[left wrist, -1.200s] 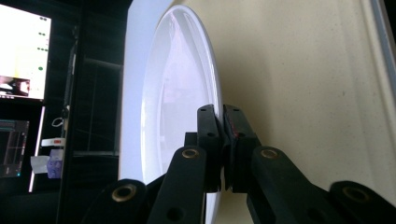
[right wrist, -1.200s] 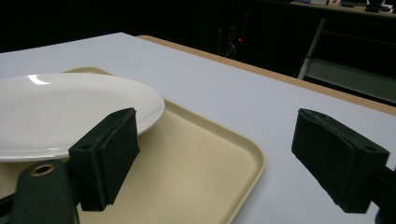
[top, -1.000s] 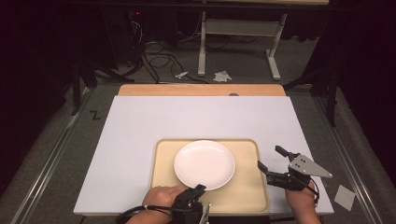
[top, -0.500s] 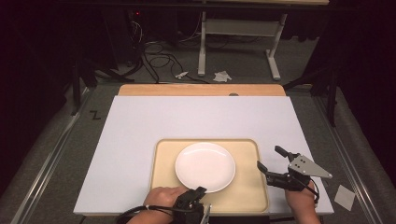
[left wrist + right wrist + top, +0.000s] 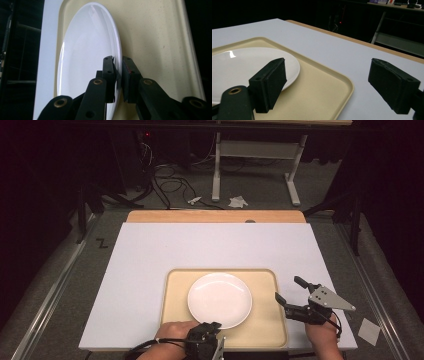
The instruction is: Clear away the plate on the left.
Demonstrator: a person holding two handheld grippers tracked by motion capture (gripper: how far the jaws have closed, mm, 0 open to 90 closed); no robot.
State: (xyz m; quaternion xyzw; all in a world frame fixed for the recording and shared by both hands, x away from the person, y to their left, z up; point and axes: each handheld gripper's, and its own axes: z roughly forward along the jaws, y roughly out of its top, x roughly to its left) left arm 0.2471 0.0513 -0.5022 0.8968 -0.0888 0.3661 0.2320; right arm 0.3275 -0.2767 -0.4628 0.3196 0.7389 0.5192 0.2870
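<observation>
Plate (image 5: pixel 219 299) has not shifted; left gripper (image 5: pixel 119 75) still clamps its rim.

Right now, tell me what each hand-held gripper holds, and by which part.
The left hand-held gripper pinches the white plate by its near rim. The right hand-held gripper is open, holding nothing.

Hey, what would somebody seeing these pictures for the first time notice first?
The white plate on the beige tray near the table's front edge stands out. The left gripper is clamped on its near rim, while the right gripper hangs open over the tray's right edge.
</observation>
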